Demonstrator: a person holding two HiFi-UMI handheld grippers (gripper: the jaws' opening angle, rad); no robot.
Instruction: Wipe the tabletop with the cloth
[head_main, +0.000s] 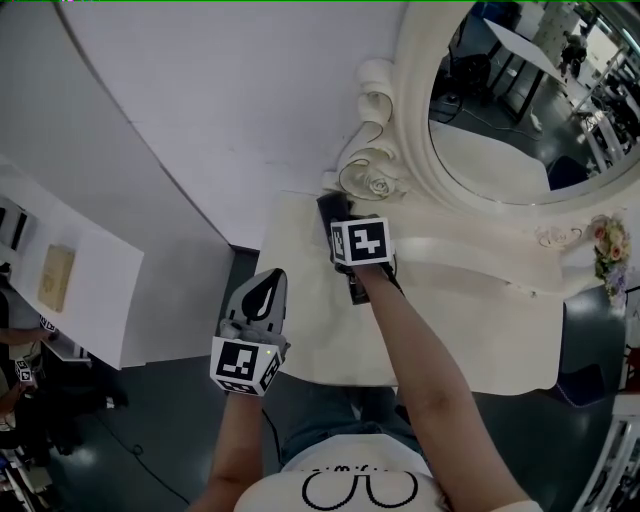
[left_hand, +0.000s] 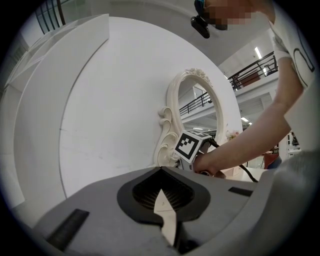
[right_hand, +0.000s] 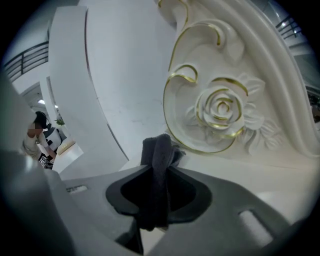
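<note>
Facing a curved white wall (head_main: 200, 100) rising at the far left, behind the dressing table. Holding the left gripper (head_main: 268, 276) roughly level off the near left edge of the cream tabletop (head_main: 320, 335), with its jaws pressed together at the tips and gripping nothing, only a pale sliver showing through the hollow behind them. Leaving that gripper well apart from the cloth, nearer and further left than it.

Holding the right arm (head_main: 400, 330) out across the tabletop and pointing the right gripper (right_hand: 159, 169) downward at the far left corner. Pinching the dark grey cloth (right_hand: 159, 147) between the right jaws, with a folded ridge of it running through the hollow between them and poking out just beyond the tips. Hanging that free end low over the cream surface, possibly touching it, though contact being hard to make out in either view.

Bringing the cloth just near of the carved rose (right_hand: 222, 107) with its gold edging, at the foot of the oval mirror frame (head_main: 412, 140). Showing, much further right along the far edge, a small bunch of flowers (head_main: 608, 245).
</note>
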